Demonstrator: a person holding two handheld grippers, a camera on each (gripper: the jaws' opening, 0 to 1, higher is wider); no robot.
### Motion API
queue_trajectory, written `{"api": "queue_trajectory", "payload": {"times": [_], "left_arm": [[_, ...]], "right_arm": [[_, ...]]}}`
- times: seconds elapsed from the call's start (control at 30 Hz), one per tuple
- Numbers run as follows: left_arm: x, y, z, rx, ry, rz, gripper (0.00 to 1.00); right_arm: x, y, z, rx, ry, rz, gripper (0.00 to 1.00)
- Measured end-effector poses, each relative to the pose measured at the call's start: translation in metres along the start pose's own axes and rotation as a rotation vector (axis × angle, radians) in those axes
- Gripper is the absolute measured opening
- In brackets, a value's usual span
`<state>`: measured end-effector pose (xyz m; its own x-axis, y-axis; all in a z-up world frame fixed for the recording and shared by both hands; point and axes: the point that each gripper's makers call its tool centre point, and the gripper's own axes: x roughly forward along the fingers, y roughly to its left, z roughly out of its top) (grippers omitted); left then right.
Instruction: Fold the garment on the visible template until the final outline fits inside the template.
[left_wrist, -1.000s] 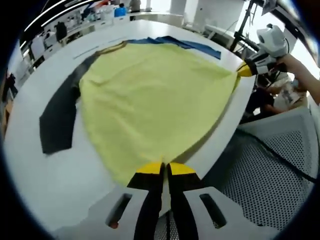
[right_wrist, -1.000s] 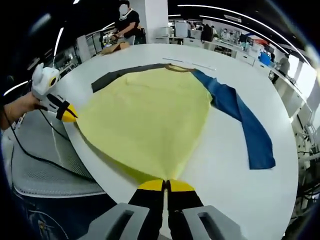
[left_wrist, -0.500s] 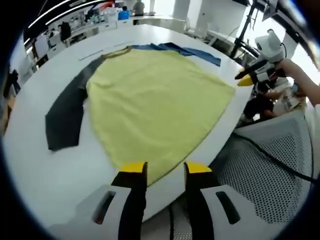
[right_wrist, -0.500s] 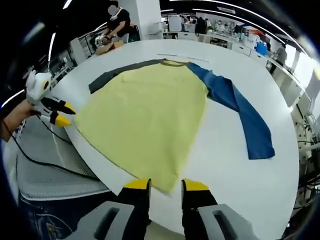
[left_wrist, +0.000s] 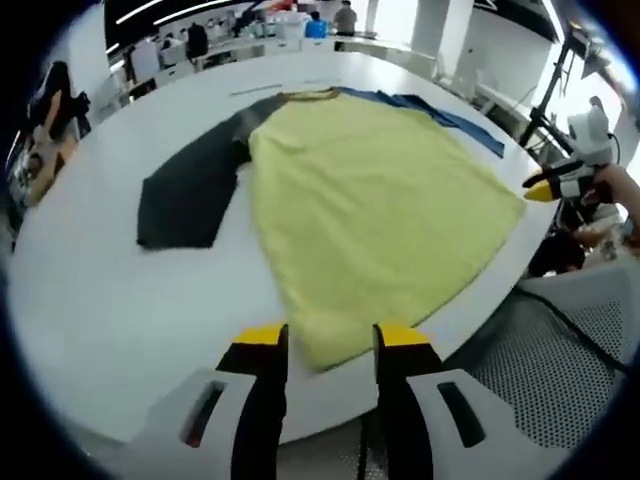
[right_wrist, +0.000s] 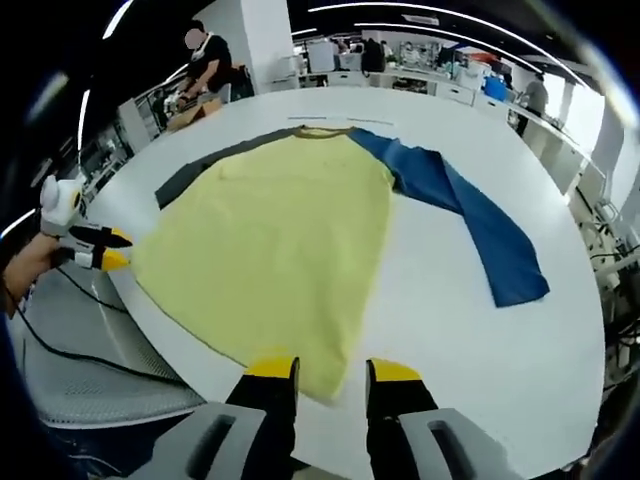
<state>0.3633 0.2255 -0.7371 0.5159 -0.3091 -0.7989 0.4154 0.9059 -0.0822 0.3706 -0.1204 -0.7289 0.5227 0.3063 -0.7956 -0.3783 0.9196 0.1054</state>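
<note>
- Garment (left_wrist: 370, 210) spread flat on white table (left_wrist: 90, 290): yellow body, dark sleeve (left_wrist: 190, 190), blue sleeve (right_wrist: 480, 230).
- Left gripper (left_wrist: 325, 340) and right gripper (right_wrist: 330, 372) with jaws apart, empty, just before the hem corners.
- Probably light, soft, limp; best pinched at sleeve ends or hem corners.

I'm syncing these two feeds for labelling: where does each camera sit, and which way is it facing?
Left gripper view: rides the open left gripper, at the yellow shirt's hem corner, looking across the white table; dark grey sleeve left, right gripper at right.
Right gripper view: rides the open right gripper at the other hem corner; blue sleeve right, left gripper at left.
Shared: shirt, table.
</note>
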Motion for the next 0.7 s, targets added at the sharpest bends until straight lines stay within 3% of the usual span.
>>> {"api": "queue_trajectory", "payload": {"times": [0.17,0.47,0.7], "left_arm": [[0.002,-0.002,0.002,-0.072,-0.027,-0.035,0.41],[-0.001,-0.005,0.019,0.047,-0.097,-0.021,0.64],[-0.002,-0.010,0.029,0.080,-0.127,-0.044,0.79]], "right_arm": [[0.000,-0.008,0.002,-0.010,-0.020,-0.013,0.33],[0.000,-0.024,0.008,-0.024,-0.060,-0.028,0.47],[-0.001,-0.038,0.024,-0.038,-0.126,-0.027,0.59]]}}
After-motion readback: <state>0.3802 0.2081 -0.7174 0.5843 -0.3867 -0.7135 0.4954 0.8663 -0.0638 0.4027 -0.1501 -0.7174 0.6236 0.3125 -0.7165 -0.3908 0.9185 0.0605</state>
